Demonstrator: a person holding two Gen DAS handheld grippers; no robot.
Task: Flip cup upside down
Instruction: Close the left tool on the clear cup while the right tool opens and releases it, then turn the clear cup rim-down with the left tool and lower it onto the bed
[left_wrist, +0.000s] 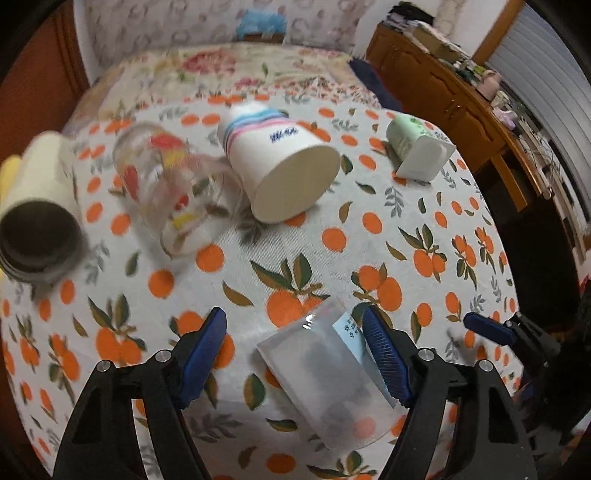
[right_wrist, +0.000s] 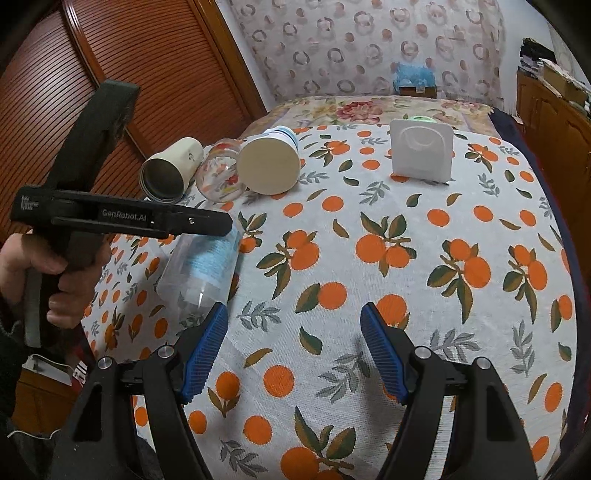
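While spread wide around the clear plastic cup (left_wrist: 334, 384) lying on its side (blue-labelled), left gripper (left_wrist: 295, 354) not pinching it; right gripper (right_wrist: 294, 349) likewise agape above bare orange-print tablecloth (right_wrist: 406, 229).

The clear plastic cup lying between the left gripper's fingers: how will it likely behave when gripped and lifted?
The clear plastic cup lies on its side on the tablecloth, so a nudge would probably roll it. Its thin translucent wall suggests it is light and may flex under the left gripper, whose jaws stand open. The smooth wall may slip.
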